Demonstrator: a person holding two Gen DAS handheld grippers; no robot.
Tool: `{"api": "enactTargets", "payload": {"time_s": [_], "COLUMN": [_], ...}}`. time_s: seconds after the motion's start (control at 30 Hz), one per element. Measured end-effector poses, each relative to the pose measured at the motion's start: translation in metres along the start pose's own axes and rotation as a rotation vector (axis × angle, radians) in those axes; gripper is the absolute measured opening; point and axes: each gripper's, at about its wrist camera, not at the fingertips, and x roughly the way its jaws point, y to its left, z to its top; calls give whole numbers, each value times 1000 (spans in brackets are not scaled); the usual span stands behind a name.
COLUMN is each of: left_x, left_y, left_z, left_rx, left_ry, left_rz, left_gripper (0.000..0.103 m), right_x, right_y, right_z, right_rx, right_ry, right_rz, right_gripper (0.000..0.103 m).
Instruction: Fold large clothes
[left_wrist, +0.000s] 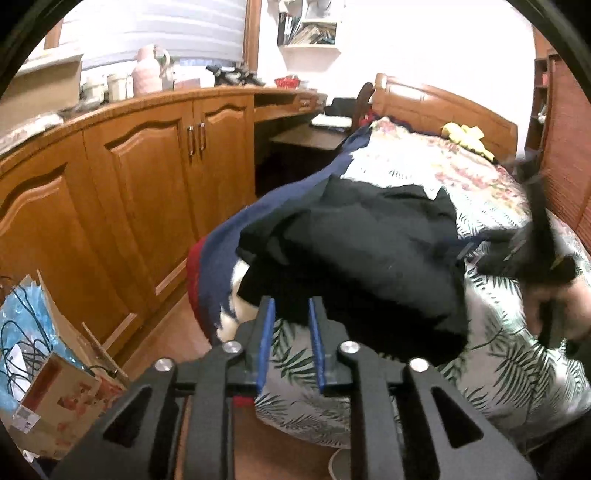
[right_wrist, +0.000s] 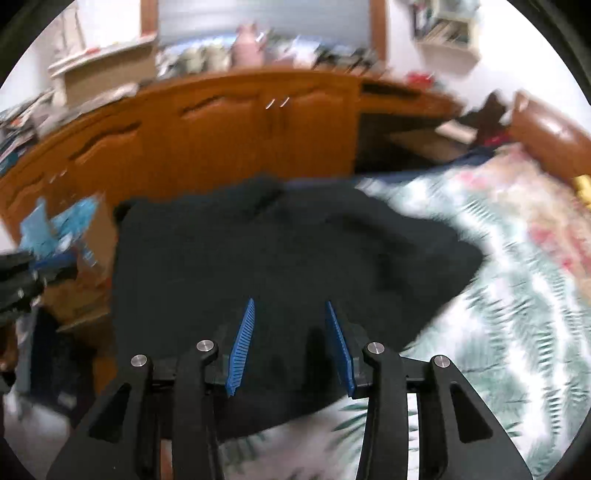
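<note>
Dark garment lies bunched on the bed, just ahead of both tools. Left tool slightly spread, nothing between its pads. Right tool spread wider above the cloth, gripping nothing.
</note>
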Motion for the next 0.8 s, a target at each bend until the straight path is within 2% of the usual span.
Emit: {"api": "enactTargets", "payload": {"time_s": [0.03, 0.2, 0.33, 0.4, 0.47, 0.6, 0.67, 0.8], "left_x": [-3, -2, 14, 32, 54, 94, 98, 92], "left_y": [-2, -20, -41, -47, -46, -20, -10, -3], "left_z": [3, 28, 45, 54, 60, 52, 44, 38], "left_rx": [-1, 30, 89, 94, 108, 49, 29, 7], "left_ry": [-6, -31, -23, 9, 56, 156, 156, 140], "left_rz": [1, -31, -83, -103, -47, 19, 30, 37], "left_gripper": [23, 25, 25, 25, 25, 26, 32, 35], "right_x": [16, 21, 13, 5, -2, -8, -13, -20], "right_y": [2, 0, -6, -12, -17, -18, -19, -20], "right_z": [-3, -5, -8, -11, -17, -25, -28, -33], "right_rx": [-3, 20, 30, 54, 74, 70, 67, 71], "right_ry": [50, -3, -20, -31, -35, -40, -45, -53], "right_rz": [-14, -6, 15, 32, 49, 61, 63, 66], "right_gripper": [42, 42, 42, 42, 42, 42, 42, 42]}}
